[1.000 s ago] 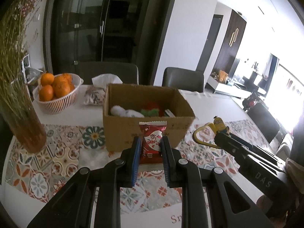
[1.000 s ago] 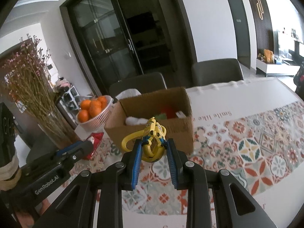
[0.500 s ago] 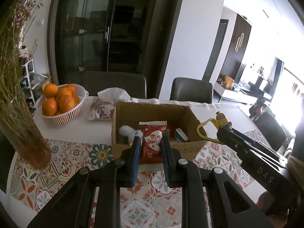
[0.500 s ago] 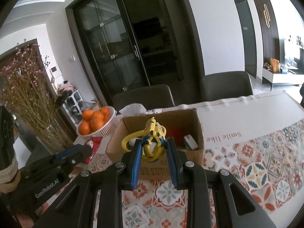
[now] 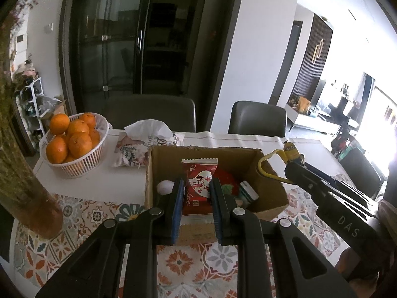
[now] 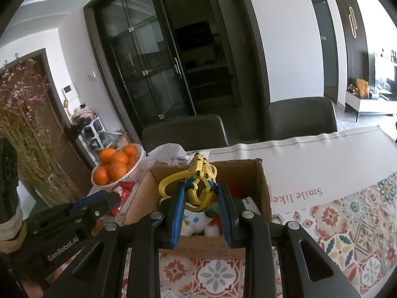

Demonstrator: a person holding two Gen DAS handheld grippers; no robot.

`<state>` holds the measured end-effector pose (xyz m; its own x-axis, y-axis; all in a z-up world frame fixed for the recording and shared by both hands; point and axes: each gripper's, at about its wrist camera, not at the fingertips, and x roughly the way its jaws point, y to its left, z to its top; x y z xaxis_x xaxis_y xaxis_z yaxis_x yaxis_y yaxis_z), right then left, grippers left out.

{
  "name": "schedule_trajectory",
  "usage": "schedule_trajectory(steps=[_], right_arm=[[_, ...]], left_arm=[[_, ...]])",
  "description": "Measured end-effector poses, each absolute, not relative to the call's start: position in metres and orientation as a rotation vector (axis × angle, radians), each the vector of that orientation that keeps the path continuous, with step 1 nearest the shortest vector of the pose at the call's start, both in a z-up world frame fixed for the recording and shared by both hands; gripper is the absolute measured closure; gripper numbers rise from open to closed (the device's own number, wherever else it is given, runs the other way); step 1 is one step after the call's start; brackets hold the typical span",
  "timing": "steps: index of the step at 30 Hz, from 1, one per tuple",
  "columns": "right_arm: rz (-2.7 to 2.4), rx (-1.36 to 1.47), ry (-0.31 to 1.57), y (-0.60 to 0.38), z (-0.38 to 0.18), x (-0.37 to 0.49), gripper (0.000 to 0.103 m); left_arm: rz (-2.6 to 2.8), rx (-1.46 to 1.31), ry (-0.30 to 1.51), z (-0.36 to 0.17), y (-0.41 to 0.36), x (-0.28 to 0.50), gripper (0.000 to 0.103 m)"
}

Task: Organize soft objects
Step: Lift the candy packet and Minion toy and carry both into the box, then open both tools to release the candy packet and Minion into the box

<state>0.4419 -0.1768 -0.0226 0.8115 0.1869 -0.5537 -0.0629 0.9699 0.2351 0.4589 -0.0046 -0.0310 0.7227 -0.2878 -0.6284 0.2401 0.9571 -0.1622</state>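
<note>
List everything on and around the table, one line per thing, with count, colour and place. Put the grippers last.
cardboard box: one, brown, open, mid-table.
plush toy: one, white with dots, inside the box.
red soft item: one, inside the box; kind unclear.
basket: one, white, left of the box.
oranges: several, orange, heaped in the basket.
tissue pack: one, floral, behind the box's left corner.
vase of dried flowers: one, brownish, far left.
chairs: two, dark grey, behind the table.
left gripper: jaws clamp the red snack packet above the box.
right gripper: jaws clamp the yellow minion toy above the box.
</note>
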Motion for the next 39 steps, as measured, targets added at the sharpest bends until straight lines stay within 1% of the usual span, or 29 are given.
schedule_trajectory(steps=[19, 25, 27, 29, 32, 34, 35, 36, 39], right_arm=[[0.117, 0.187, 0.796, -0.18, -0.083, 0.498, 0.075], [0.111, 0.183, 0.838, -0.181, -0.094, 0.505, 0.07], [0.101, 0.179, 0.849, -0.181, -0.095, 0.505, 0.066], [0.098, 0.168, 0.85, -0.18, -0.094, 0.503, 0.066], [0.091, 0.154, 0.847, -0.177, -0.089, 0.498, 0.061], [0.079, 0.147, 0.841, -0.177, -0.084, 0.492, 0.061], [0.073, 0.145, 0.836, -0.177, -0.081, 0.488, 0.059], [0.072, 0.145, 0.833, -0.176, -0.078, 0.485, 0.055], [0.055, 0.132, 0.811, -0.174, -0.068, 0.47, 0.052]], left_arm=[[-0.263, -0.029, 0.858, -0.089, -0.017, 0.515, 0.08], [-0.255, -0.02, 0.878, -0.096, -0.018, 0.518, 0.079], [-0.248, -0.013, 0.88, -0.096, -0.018, 0.518, 0.079], [-0.236, -0.003, 0.871, -0.095, -0.017, 0.515, 0.079], [-0.221, 0.002, 0.856, -0.089, -0.014, 0.506, 0.075], [-0.206, 0.007, 0.849, -0.084, -0.011, 0.5, 0.073], [-0.201, 0.007, 0.841, -0.081, -0.009, 0.496, 0.071], [-0.195, 0.009, 0.837, -0.078, -0.008, 0.493, 0.067], [-0.179, 0.022, 0.812, -0.067, -0.003, 0.477, 0.062]])
